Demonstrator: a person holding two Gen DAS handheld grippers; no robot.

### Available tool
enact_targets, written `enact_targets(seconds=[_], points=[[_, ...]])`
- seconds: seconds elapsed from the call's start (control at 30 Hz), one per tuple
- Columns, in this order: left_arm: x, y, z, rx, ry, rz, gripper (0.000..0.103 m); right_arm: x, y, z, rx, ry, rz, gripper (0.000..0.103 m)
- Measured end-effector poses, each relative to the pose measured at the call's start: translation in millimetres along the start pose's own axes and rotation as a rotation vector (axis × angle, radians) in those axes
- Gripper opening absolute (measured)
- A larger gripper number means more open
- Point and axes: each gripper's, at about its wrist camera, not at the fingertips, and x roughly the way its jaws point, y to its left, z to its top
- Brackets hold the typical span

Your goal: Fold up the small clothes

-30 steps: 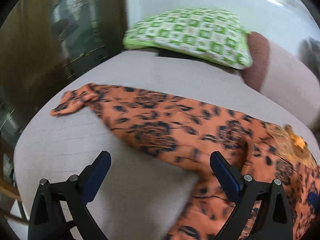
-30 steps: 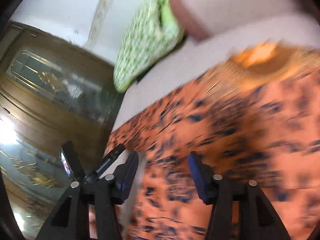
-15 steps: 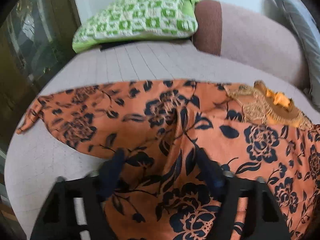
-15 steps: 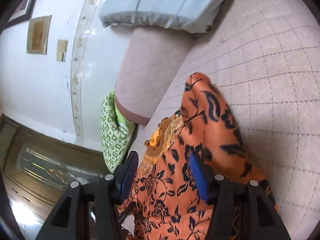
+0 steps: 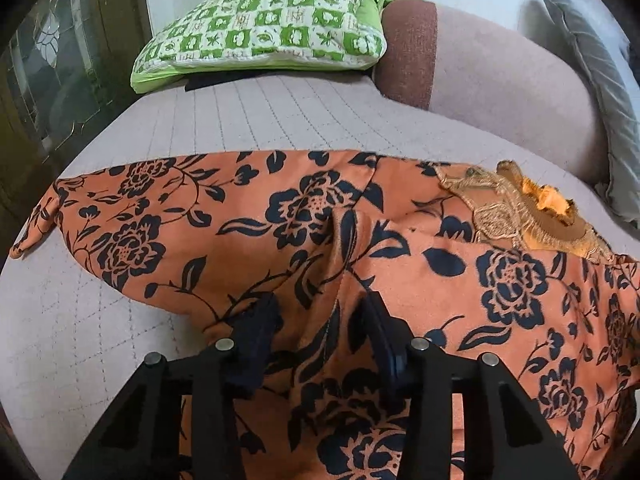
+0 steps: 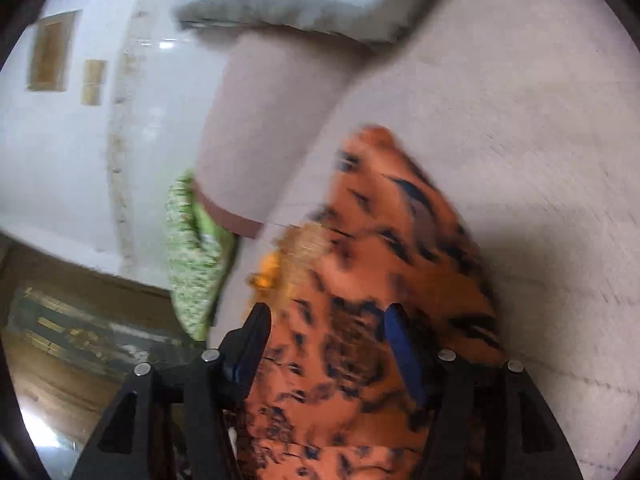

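Orange floral dress point(image 5: 400, 248) spread flat across the quilted sofa seat point(image 5: 256, 120), left gripper point(image 5: 320, 320) and right gripper point(image 6: 326, 334) both part-open straddling fabric, pinching nothing visible.

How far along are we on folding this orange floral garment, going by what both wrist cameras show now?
Early. Done: the orange black-flowered garment lies spread across the quilted pinkish couch seat, lace neckline showing. In hand: the left gripper straddles a raised ridge of cloth; the right gripper has fabric between its fingers, blurred, grip unclear. Left: every fold; the sleeve lies unfolded.
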Motion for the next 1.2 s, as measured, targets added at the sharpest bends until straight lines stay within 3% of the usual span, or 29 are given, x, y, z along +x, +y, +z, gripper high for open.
enact_targets(seconds=[0.13, 0.2, 0.27, 0.3, 0.37, 0.5, 0.57, 0.7, 0.8, 0.87, 0.93, 1.1, 1.2], points=[[-3.3, -2.1, 1.3, 0.009, -0.011, -0.004, 0.046, 7.0, 13.3, 17.5, -0.027, -0.072, 0.016, 0.066], [-2.5, -6.2, -0.4, 0.035, -0.002, 0.010, 0.046, 20.3, 3.2, 28.4, 0.019, -0.081, -0.009, 0.067], [4.3, -8.9, -2.4, 0.060, 0.027, 0.050, 0.052, 34.8, -16.6, 34.5, 0.075, -0.074, -0.044, 0.068], [9.4, -11.1, -5.2, 0.075, 0.047, 0.064, 0.059, 38.4, -27.7, 37.7, 0.100, -0.071, -0.005, 0.068], [9.0, -12.8, -6.1, 0.084, 0.027, 0.080, 0.063, 35.3, -37.0, 39.8, 0.140, -0.083, 0.066, 0.068], [3.6, -10.9, -6.9, 0.086, 0.036, 0.072, 0.063, 21.2, -23.8, 41.1, 0.155, -0.046, 0.085, 0.069], [-0.5, -10.0, -6.2, 0.080, 0.032, 0.062, 0.063, 14.6, -5.2, 31.4, 0.116, -0.006, 0.127, 0.069], [-13.9, -9.8, -5.9, 0.090, 0.003, 0.037, 0.063, 18.5, 28.5, -5.1, 0.028, 0.120, 0.120, 0.069], [-14.7, -12.8, -9.2, 0.126, 0.016, 0.024, 0.072, 31.7, 38.8, -40.4, -0.006, 0.235, 0.106, 0.069], [-3.4, -11.9, -13.3, 0.145, 0.076, 0.058, 0.073, 42.3, 35.1, -64.6, -0.028, 0.293, 0.035, 0.069], [3.0, -3.2, -12.8, 0.103, 0.095, 0.031, 0.077, 54.9, 24.6, -81.0, -0.022, 0.346, -0.063, 0.064], [-3.4, 2.2, -10.0, 0.091, 0.101, -0.007, 0.077, 40.5, 31.2, -90.7, -0.055, 0.312, -0.056, 0.064], [1.5, -2.8, -12.9, 0.106, 0.121, -0.005, 0.089, 39.1, 46.1, -95.6, -0.099, 0.279, 0.018, 0.064]])
